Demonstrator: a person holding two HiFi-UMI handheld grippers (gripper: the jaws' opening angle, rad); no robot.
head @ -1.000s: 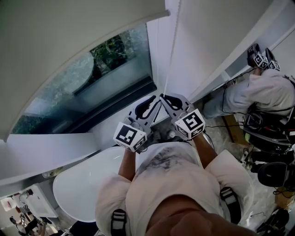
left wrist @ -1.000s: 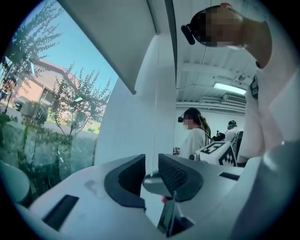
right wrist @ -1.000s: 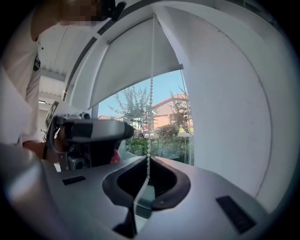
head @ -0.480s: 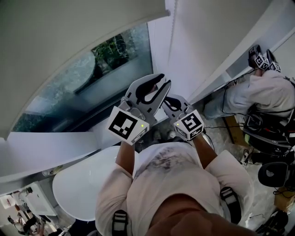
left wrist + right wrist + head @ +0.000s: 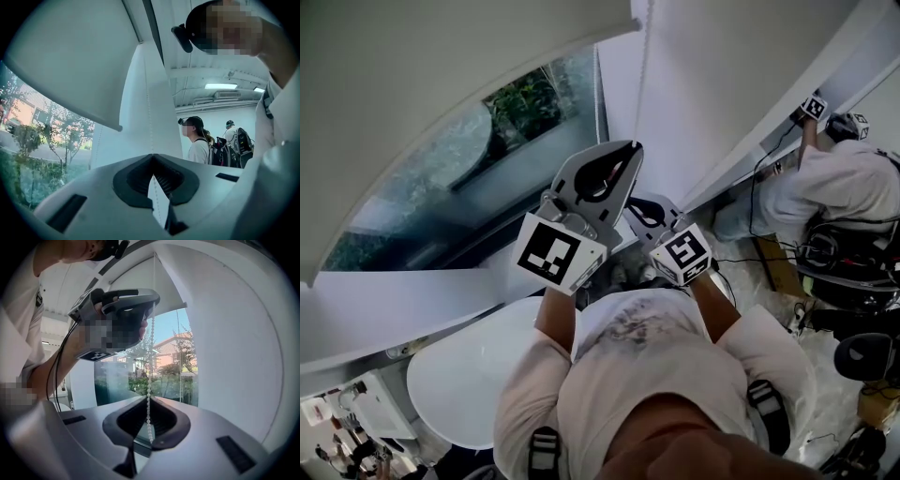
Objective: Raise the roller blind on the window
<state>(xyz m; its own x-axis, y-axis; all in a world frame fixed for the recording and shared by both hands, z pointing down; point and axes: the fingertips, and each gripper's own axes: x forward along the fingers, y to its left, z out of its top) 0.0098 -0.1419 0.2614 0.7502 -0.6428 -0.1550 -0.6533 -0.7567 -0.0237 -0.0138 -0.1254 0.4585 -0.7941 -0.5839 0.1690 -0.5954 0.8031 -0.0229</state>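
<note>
Left gripper [image 5: 151,156] fingers [image 5: 133,180] pinch the bead chain [image 5: 148,112].

- White, smooth, rounded tabletop [image 5: 459,375]: lower left of the head view.
- Person in a pale grey top [image 5: 839,183]: upper right, one arm raised.
- Black gear with trailing cables [image 5: 853,281]: right edge, on the floor.
- Green leafy trees [image 5: 28,140]: left of the left gripper view, outdoors.
- Red-brick building [image 5: 168,348]: centre of the right gripper view.
- Long ceiling light [image 5: 220,86]: right of centre.
- Person in a white T-shirt [image 5: 199,150]; beside them, another person with a black backpack [image 5: 239,140].
</note>
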